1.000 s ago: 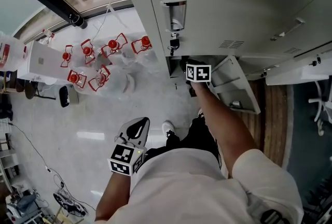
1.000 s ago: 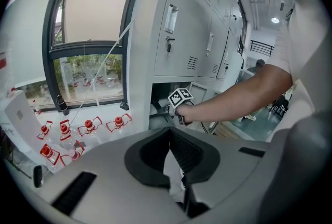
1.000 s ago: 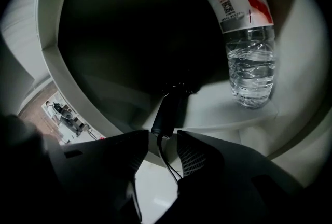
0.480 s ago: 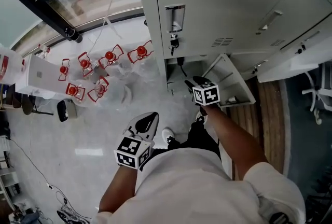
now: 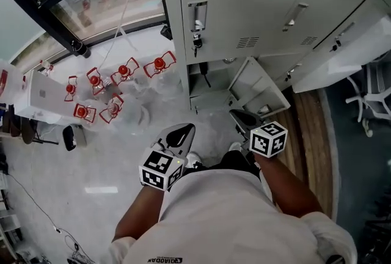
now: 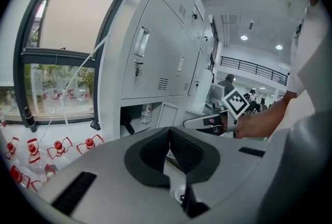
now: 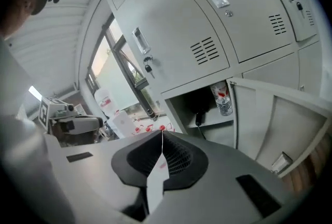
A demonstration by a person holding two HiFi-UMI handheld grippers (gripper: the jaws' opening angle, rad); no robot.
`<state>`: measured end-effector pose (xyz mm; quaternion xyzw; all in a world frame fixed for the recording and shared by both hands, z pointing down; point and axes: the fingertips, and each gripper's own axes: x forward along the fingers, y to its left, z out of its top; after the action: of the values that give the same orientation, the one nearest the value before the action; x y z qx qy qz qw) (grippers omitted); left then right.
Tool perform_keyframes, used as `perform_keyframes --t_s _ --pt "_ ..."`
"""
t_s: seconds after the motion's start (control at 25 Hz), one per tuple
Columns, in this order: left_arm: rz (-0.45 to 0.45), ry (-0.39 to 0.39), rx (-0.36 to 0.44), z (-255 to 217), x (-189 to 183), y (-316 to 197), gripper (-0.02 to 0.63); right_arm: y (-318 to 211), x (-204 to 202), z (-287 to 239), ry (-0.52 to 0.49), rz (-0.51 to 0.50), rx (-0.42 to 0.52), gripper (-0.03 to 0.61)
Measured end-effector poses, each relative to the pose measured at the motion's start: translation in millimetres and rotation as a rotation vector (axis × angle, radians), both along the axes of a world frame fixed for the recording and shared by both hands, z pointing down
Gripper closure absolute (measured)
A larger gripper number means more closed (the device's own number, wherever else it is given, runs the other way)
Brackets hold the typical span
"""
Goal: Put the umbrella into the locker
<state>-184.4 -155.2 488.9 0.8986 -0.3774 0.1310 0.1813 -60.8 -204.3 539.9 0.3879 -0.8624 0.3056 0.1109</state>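
The umbrella (image 7: pixel 199 108) is a dark folded bundle with a strap hanging down. It lies inside the open bottom locker (image 5: pixel 208 90), next to a clear water bottle (image 7: pixel 223 97), and the left gripper view also shows the umbrella (image 6: pixel 126 127). The locker door (image 5: pixel 256 88) is swung wide open to the right. My right gripper (image 5: pixel 237 115) is out in front of the opening, well clear of it. Its jaws are shut (image 7: pixel 162 135) with nothing between them. My left gripper (image 5: pixel 185 129) hangs beside it over the floor, also shut and empty (image 6: pixel 168 132).
Packs of red-capped bottles (image 5: pixel 116 82) lie on the pale floor to the left, below a window. A key hangs in the lock of the locker above (image 5: pixel 196 43). More closed lockers run to the right, beside a wooden floor strip (image 5: pixel 311 134) and a chair (image 5: pixel 366 104).
My right gripper has pulled back out of the locker opening, towards the person and upward, and its jaws have shut with nothing in them. The left gripper has risen a little.
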Motion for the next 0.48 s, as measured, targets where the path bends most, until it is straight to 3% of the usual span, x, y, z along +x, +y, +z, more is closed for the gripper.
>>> perform_keyframes --t_s 0.24,0.48 --pt "-0.024 0.002 0.034 -13 12 13 0.598 37 -1 -35 0.054 -0.111 0.095 0.537" --pt "-0.090 -0.015 0.020 -15 35 35 0.598 57 18 -50 0.013 -0.181 0.093 0.538"
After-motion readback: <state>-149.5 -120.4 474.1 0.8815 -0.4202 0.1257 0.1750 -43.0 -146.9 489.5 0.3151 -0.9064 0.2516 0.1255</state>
